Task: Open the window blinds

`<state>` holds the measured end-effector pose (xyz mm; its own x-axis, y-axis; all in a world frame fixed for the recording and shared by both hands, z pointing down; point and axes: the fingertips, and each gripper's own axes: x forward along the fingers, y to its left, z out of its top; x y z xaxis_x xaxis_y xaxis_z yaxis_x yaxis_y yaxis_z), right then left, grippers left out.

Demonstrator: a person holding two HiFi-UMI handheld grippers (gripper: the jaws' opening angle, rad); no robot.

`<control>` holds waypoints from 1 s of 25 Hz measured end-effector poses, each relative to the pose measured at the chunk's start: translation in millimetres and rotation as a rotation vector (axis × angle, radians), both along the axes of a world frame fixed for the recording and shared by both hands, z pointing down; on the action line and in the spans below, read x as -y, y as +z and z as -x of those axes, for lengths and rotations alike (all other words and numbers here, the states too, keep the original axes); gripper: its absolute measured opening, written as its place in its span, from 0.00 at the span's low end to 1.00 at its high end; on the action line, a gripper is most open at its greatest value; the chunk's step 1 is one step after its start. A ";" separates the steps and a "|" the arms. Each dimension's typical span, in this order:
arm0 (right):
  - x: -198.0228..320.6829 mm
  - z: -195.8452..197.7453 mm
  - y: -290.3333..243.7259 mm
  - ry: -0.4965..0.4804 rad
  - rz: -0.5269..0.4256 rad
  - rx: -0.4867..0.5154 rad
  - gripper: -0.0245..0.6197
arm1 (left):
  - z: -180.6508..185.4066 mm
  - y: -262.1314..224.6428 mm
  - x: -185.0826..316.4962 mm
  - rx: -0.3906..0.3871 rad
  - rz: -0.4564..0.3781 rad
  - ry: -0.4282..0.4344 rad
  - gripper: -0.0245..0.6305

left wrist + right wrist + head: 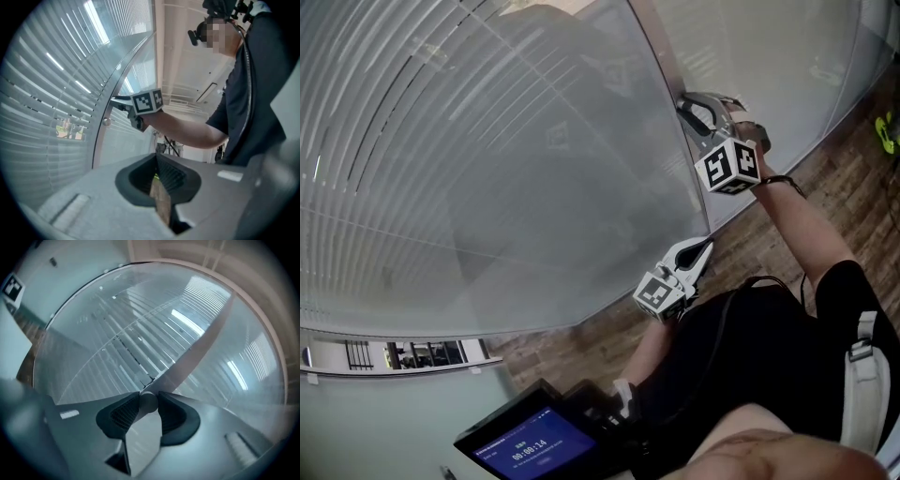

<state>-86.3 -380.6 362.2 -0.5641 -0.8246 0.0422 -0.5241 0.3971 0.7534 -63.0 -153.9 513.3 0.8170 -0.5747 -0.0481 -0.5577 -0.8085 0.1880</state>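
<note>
Head view: right gripper (687,103) is reaching to the grey metal mullion (661,56) beside the white slatted window blinds (441,141); left gripper (705,246) is hanging lower, near that mullion. Left gripper view: jaws are sitting clenched together, empty. Right gripper view: jaws are clamping the small round silver knob (148,401) on the mullion.

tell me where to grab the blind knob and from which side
Pinch the small round knob across its rim, coming straight in from the room side, as the right gripper does. It juts out of the frame post, so pads should clamp and roll it.
</note>
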 end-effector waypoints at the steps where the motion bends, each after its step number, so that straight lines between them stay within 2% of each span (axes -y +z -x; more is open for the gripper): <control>1: 0.8 -0.6 -1.7 -0.004 0.041 0.064 0.22 | 0.0 0.4 0.4 -0.001 0.000 -0.001 0.04; 5: 0.5 -9.4 -2.2 -0.010 0.194 0.299 0.22 | -6.5 -0.8 -3.0 -0.014 0.013 0.008 0.04; 9: 5.8 -9.9 -4.9 -0.041 0.344 0.582 0.22 | -6.0 -1.6 -1.6 -0.007 0.003 0.023 0.04; 12: 12.0 -14.4 0.7 -0.046 0.423 0.711 0.22 | -7.3 2.1 -0.6 -0.003 0.004 0.025 0.04; 15: 14.2 -17.4 2.3 -0.043 0.469 0.785 0.22 | -9.1 5.8 -1.0 -0.004 0.020 0.031 0.04; 25: 14.0 -18.8 -0.1 -0.053 0.517 0.865 0.23 | -10.1 3.3 -1.7 -0.007 0.015 0.039 0.04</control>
